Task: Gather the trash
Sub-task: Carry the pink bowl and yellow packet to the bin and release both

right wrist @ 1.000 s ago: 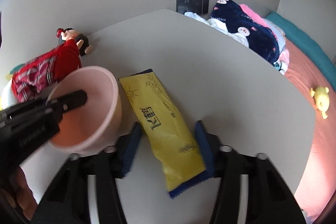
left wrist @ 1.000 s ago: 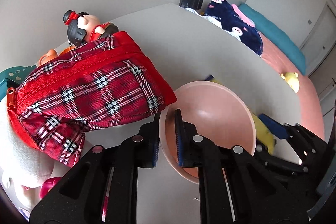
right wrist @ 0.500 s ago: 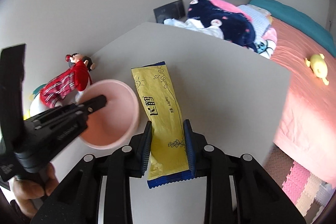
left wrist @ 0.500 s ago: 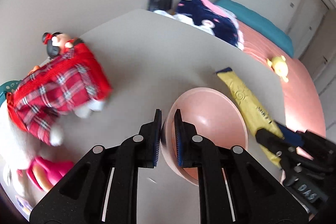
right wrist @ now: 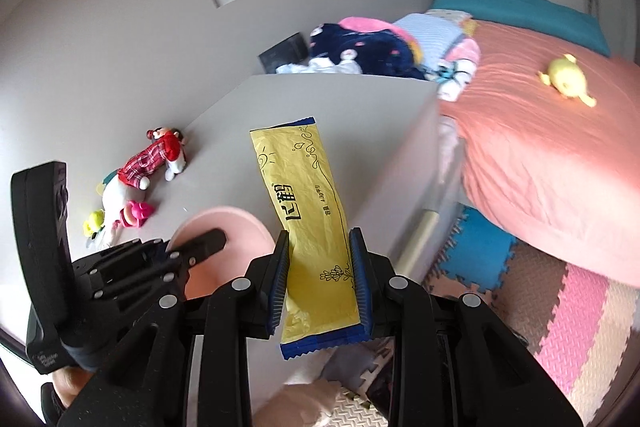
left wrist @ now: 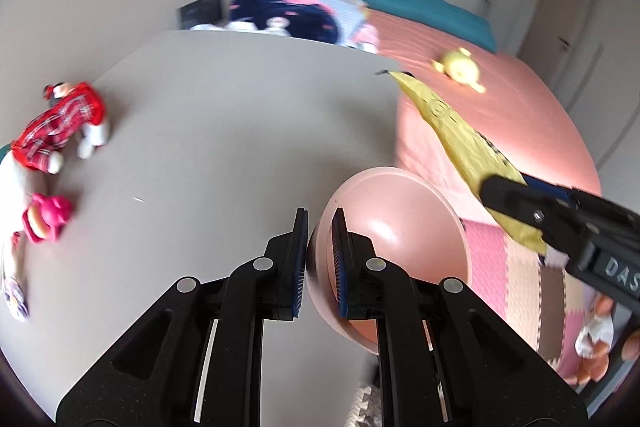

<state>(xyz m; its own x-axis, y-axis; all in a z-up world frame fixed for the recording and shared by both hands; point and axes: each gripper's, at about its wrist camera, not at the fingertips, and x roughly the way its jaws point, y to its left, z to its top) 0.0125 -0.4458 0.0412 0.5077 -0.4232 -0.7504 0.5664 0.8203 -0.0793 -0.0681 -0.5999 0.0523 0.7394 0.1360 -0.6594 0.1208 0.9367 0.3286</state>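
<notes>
Left gripper (left wrist: 320, 259) clamped on the rim of a pink bowl (left wrist: 400, 239), held past the corner of the grey table (left wrist: 240, 131). Right gripper (right wrist: 320, 283) pinched tight on a yellow wrapper (right wrist: 310, 227), lifted off the table, just beside the bowl. Plaid doll (left wrist: 60, 127) lying at the table's far side.

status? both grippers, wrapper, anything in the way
Left gripper shut on pink bowl rim. Right gripper shut on yellow wrapper, held clear of the table. Nothing between wrapper and bowl.
</notes>
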